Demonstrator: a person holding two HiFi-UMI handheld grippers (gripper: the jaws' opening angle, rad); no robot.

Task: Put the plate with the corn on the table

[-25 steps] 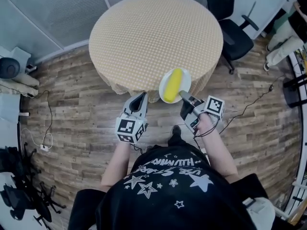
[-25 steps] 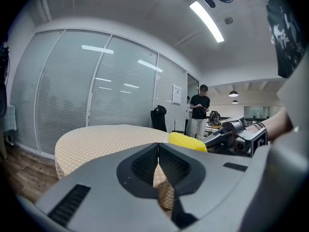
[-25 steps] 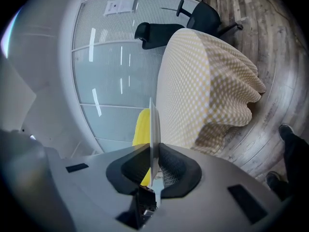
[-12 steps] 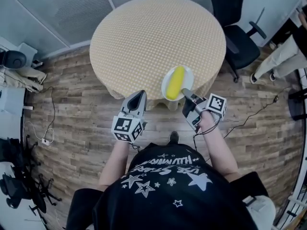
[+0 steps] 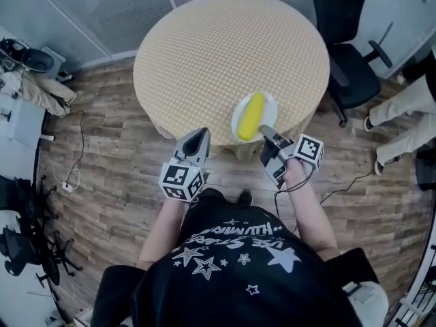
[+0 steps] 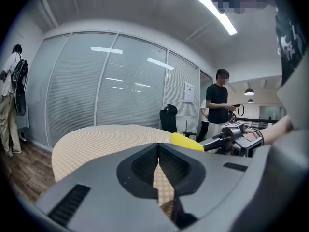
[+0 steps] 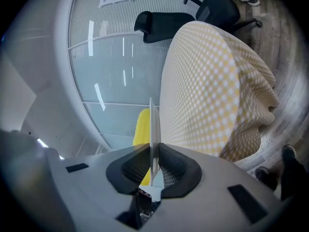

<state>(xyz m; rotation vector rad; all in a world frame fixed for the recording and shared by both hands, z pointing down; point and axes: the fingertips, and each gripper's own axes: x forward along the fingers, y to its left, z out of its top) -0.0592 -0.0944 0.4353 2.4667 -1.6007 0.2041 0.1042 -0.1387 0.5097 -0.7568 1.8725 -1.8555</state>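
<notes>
Right, the table [image 5: 231,46] fills my view, big and round, and the plate [image 5: 268,105] hangs over its near edge with the corn [image 5: 251,116] lying along it. My right gripper [image 5: 267,133] is clamped on the plate's rim. My left gripper [image 5: 200,136] is pinched together on nothing, off to the side. I'd carry the plate further in, hold it level so the corn can't roll, lower it flat, then release. The checked cloth [image 5: 163,118] drapes loosely. Around it are the wood floor [image 5: 102,148] and an office chair [image 5: 344,53] close by.
</notes>
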